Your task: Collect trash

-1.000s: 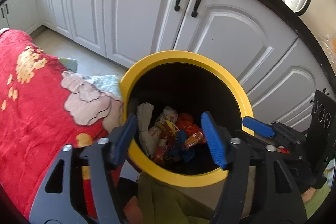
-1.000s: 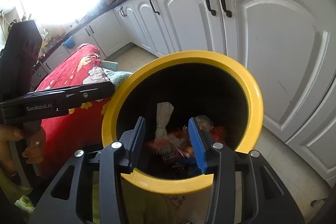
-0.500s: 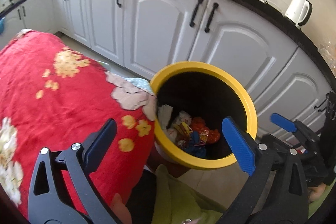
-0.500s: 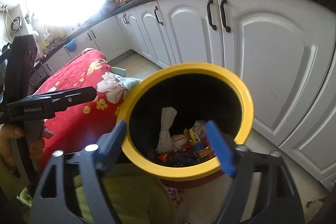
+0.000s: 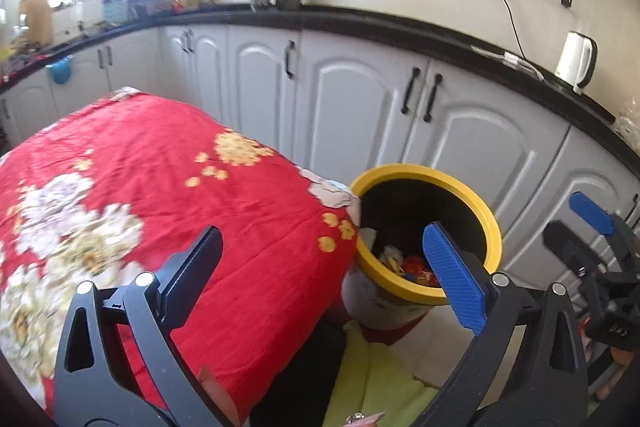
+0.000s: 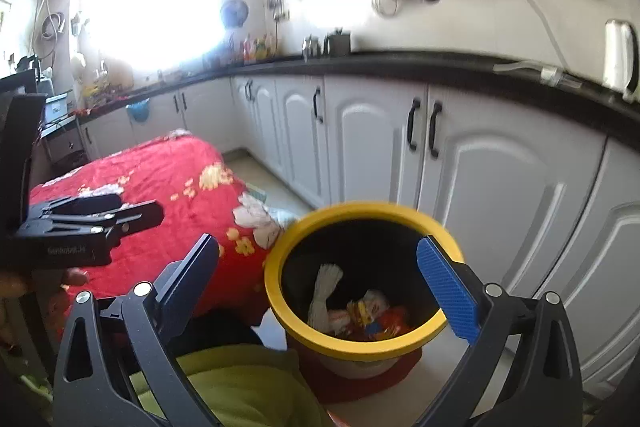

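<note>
The left gripper [image 5: 328,275] was wide open and held nothing; its fingers stood far apart above the near edge of the red flowered cloth [image 5: 160,187]. The right gripper [image 6: 324,283] was also wide open and empty, and its blue pad [image 6: 446,291] was in front of the bin's right rim.

The yellow-rimmed trash bin [image 6: 360,345] stood on the floor, just beside the right end of the red cloth and near the white cabinets [image 6: 500,187]. Inside it lay the collected trash [image 6: 368,315]: a white crumpled piece and several colourful wrappers, red, yellow and blue. In the left wrist view only part of this trash [image 5: 404,265] showed behind the blue pad.

On the far black countertop [image 5: 400,27] a white kettle [image 5: 576,61] stood at the right.
</note>
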The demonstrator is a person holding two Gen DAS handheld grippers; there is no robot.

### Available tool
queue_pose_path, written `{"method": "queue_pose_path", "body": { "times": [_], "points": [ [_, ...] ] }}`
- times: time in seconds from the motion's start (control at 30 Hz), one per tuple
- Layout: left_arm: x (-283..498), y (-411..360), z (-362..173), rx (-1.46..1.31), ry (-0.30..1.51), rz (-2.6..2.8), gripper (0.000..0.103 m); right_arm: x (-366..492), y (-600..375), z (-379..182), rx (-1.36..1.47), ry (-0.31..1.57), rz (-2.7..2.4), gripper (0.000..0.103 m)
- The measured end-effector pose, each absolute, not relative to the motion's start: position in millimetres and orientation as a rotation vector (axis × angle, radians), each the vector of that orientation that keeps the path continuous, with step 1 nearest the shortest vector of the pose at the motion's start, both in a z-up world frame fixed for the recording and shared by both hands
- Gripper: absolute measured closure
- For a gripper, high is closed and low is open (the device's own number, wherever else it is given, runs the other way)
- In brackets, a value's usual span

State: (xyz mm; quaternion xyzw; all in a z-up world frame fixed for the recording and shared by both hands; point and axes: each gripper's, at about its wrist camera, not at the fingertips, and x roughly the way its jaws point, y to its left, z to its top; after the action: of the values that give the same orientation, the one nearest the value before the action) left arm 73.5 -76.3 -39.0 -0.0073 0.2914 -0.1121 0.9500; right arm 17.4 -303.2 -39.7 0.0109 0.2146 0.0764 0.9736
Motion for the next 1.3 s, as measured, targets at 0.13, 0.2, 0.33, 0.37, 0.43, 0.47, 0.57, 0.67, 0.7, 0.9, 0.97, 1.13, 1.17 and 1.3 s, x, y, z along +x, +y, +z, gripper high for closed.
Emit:
{"method": "queue_pose_path", "body": {
  "times": [0.13, 0.2, 0.33, 0.37, 0.43, 0.47, 0.57, 0.67, 0.7, 0.9, 0.97, 1.13, 1.17, 1.3],
  "points": [
    [46.8, -65.3, -32.2, -0.021, 0.520, -0.177, 0.011, -9.2, -292.1, -34.5, 0.010, 0.333, 0.119, 0.006],
    [36.9, -62.7, -30.0, -0.013, 0.494, -0.180, 0.011, -19.0, -287.4, -34.9, 0.007, 0.303, 0.110, 0.006],
    [20.7, -55.3, -25.8, -0.044, 0.450, -0.169, 0.011, -33.9, -280.3, -39.0, -0.004, 0.271, 0.096, 0.006],
    [18.8, -54.8, -25.7, -0.046, 0.443, -0.166, 0.011, -34.4, -278.9, -38.5, -0.012, 0.263, 0.085, 0.006],
    [15.4, -54.5, -25.0, -0.044, 0.426, -0.163, 0.011, -34.8, -279.2, -38.0, -0.011, 0.246, 0.070, 0.006],
    [14.3, -54.1, -24.8, -0.046, 0.421, -0.162, 0.011, -35.5, -279.0, -38.4, -0.007, 0.240, 0.069, 0.006],
    [12.8, -52.7, -24.1, -0.055, 0.417, -0.165, 0.011, -36.6, -279.5, -39.0, -0.007, 0.239, 0.072, 0.006],
    [10.8, -52.9, -23.5, -0.052, 0.410, -0.167, 0.011, -36.7, -278.3, -39.2, -0.010, 0.239, 0.077, 0.006],
    [10.1, -53.3, -23.7, -0.052, 0.409, -0.168, 0.011, -37.0, -277.7, -39.9, -0.013, 0.240, 0.077, 0.006],
    [8.1, -53.7, -23.5, -0.050, 0.401, -0.170, 0.011, -38.3, -275.2, -42.3, -0.020, 0.252, 0.084, 0.006],
    [8.4, -53.5, -23.6, -0.048, 0.400, -0.170, 0.011, -37.9, -276.0, -42.2, -0.018, 0.254, 0.083, 0.006],
    [8.6, -53.5, -23.2, -0.049, 0.399, -0.170, 0.011, -35.4, -278.5, -41.9, -0.009, 0.260, 0.081, 0.006],
    [8.6, -53.5, -23.0, -0.050, 0.398, -0.171, 0.011, -34.8, -278.8, -42.3, -0.008, 0.261, 0.080, 0.006],
    [9.3, -53.3, -22.7, -0.052, 0.400, -0.171, 0.011, -34.0, -279.7, -42.7, -0.005, 0.264, 0.079, 0.006]
  ]
}}
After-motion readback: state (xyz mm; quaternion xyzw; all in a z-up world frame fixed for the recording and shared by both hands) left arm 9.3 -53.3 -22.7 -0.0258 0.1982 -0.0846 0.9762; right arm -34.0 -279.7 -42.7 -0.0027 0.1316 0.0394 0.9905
